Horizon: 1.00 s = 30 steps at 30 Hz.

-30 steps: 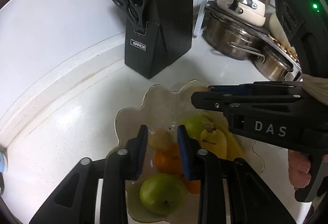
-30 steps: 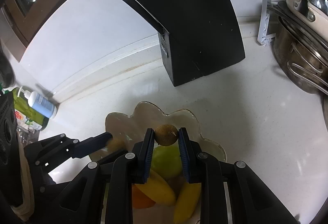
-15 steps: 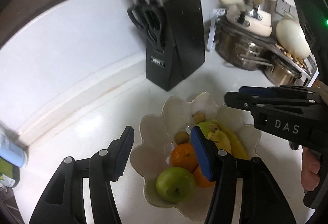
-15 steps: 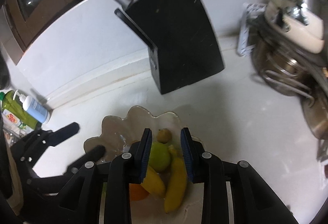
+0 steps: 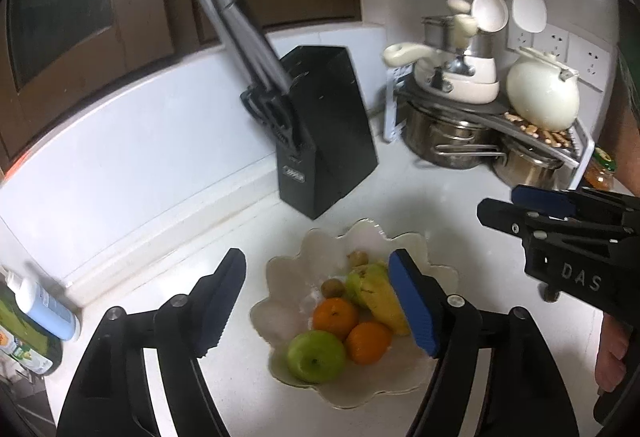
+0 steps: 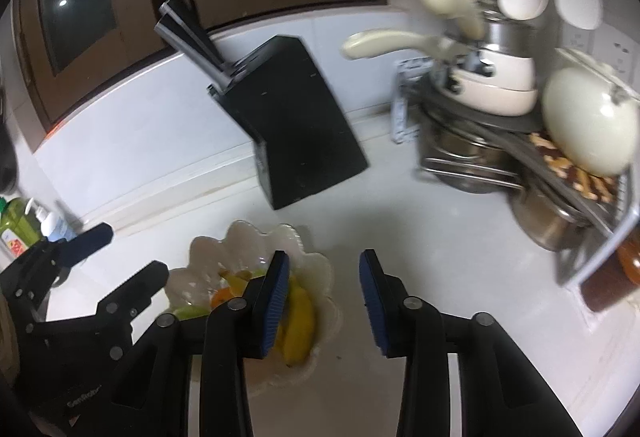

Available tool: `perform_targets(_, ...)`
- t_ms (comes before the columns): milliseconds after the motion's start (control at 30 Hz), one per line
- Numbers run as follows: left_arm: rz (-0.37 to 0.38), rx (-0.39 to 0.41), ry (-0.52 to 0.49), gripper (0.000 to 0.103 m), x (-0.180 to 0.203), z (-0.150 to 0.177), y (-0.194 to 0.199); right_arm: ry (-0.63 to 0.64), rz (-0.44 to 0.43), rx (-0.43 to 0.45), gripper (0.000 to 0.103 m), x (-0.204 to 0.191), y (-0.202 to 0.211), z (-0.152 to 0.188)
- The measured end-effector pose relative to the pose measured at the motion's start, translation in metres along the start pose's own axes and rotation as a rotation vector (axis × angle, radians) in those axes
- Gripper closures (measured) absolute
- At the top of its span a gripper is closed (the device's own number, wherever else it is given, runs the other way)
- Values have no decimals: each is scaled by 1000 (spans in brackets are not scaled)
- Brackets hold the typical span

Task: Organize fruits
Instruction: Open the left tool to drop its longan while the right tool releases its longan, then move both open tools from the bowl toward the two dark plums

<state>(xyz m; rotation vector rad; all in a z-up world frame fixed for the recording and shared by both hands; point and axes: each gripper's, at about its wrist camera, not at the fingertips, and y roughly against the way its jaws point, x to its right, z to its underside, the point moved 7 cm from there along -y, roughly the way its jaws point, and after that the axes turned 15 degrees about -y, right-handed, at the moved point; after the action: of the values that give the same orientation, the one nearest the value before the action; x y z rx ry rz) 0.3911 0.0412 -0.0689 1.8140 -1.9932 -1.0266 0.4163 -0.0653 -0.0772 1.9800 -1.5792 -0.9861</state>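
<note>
A scalloped white bowl [image 5: 434, 273] on the white counter holds a green apple [image 5: 316, 355], two oranges [image 5: 335, 318], yellow bananas [image 5: 386, 303], a green fruit and two small brown fruits [image 5: 333, 287]. My left gripper [image 5: 318, 303] is open and empty, raised above the bowl. My right gripper [image 6: 323, 301] is open and empty, raised to the right of the bowl [image 6: 324, 269]; it also shows in the left wrist view [image 5: 520, 211]. The bananas [image 6: 298, 321] show beside its left finger.
A black knife block [image 5: 324, 129] stands behind the bowl. Stacked steel pots [image 5: 452, 137], a rack, a cream kettle [image 5: 542, 99] and hanging white ladles [image 5: 490, 9] fill the right back corner. Bottles [image 5: 44, 311] stand at far left. A jar [image 6: 616, 277] sits at right.
Both grippers let go of small brown fruits into the bowl, opened wide and pulled up and back. The right gripper shifted right of the bowl.
</note>
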Motion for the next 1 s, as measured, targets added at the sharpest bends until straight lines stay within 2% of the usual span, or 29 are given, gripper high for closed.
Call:
perform_targets(67,16,11,-7,29,8,-4,4,-19,28,29,53,11,13,1)
perform_targets(433,76,108,-94,26,67,-31,35,-120,121,106,52,73,62,11)
perform_targets(667,109,175,-175,24,116,-47,52,-183,209,156,51,124,96,17)
perform_targets(1000,190,195,-270,24,177,-53,54,-316,311,203,51,192,129,33)
